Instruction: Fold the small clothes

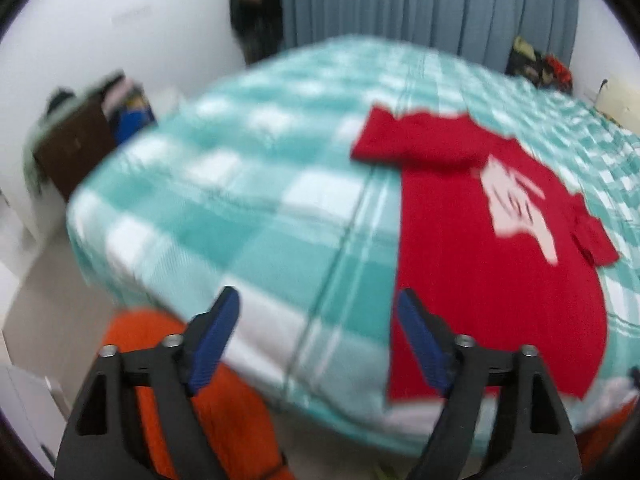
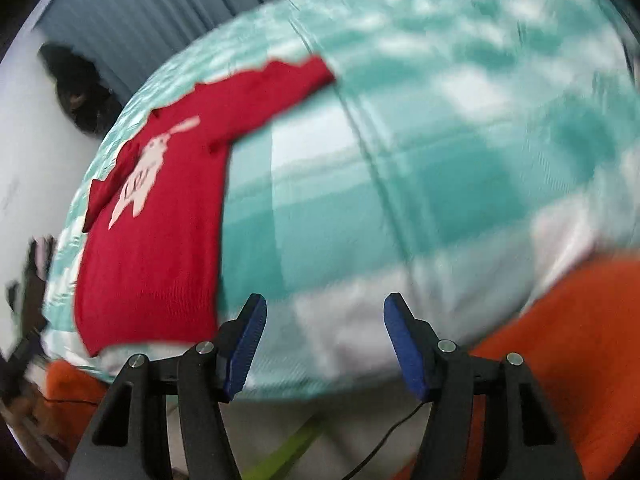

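In the left wrist view, the left gripper point(image 1: 318, 304) hangs with its blue pads spread wide and nothing between them, above the near edge of the bed point(image 1: 256, 184), where a red sweater point(image 1: 492, 264) lies flat on the teal checked blanket. In the right wrist view, the right gripper point(image 2: 325, 316) is likewise spread and empty, with the sweater point(image 2: 160, 240) lying to its left on the bed point(image 2: 440, 160).

Bed point(image 1: 248, 184) under a teal-and-white checked cover. White wall point(image 1: 120, 20) behind, grey-blue curtain point(image 1: 432, 0) at far side. Dark brown cabinet point(image 1: 76, 144) near left of bed, clutter on top. Orange fabric point(image 1: 224, 412) below bed's near edge. Pale floor point(image 1: 52, 312).
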Tool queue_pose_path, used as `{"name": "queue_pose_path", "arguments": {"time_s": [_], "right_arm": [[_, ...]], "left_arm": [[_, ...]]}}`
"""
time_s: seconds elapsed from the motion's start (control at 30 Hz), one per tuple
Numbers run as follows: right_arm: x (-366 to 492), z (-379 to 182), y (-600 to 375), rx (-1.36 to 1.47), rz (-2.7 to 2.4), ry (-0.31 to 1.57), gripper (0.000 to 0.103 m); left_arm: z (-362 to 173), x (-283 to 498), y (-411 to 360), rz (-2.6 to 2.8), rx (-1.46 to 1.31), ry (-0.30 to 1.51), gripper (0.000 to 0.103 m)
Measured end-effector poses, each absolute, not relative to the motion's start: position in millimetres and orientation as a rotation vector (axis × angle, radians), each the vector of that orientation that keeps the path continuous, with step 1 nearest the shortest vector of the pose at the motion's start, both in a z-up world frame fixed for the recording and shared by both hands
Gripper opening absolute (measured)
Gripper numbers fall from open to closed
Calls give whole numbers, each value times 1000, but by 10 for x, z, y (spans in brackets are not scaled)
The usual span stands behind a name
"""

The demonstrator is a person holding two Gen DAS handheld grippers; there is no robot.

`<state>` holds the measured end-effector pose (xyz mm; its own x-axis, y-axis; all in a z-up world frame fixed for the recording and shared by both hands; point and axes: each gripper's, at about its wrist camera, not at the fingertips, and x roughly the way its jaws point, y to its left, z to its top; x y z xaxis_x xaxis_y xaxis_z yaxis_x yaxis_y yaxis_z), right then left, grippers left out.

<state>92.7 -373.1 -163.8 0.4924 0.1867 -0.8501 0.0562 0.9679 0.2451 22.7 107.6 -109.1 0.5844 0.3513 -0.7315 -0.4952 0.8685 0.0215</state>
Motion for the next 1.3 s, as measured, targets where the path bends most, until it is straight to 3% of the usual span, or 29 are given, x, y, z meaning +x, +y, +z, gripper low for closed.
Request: {"name": "queue_pose_path", "arguments": {"time_s": [0.23,0.47,0.5,0.53,0.6,0.8,0.97,1.3], "right_arm": [[1692,-1289,-2949,-162,367,925,61],[2626,-1923,-2252,-369,446,998,57],[2732,-1985,-2254,-366,451,999,53],[2817,-1994,-2319,-345,465,992,33],[2966,-1910,-2509,-274,450,997,8],[3199,-1291,-4230,214,237,856,8],[3277,-1568,-5616,440,26,919,8],[3087,-2145,-5811,537,-111,942,7]], "left_arm": [[-1407,430,1248,564,-224,875,87],[-1444,316,1415,614,-316,875,87],[-1448,306,1424,619,-324,880,87],[-1459,299,1442,625,-333,885,87],[-1475,293,1465,637,-347,894,87],[-1538,347,1447,646,-353,925,87],[-1602,430,1350,650,-315,959,87],[-1626,477,1192,649,-211,988,87]]}}
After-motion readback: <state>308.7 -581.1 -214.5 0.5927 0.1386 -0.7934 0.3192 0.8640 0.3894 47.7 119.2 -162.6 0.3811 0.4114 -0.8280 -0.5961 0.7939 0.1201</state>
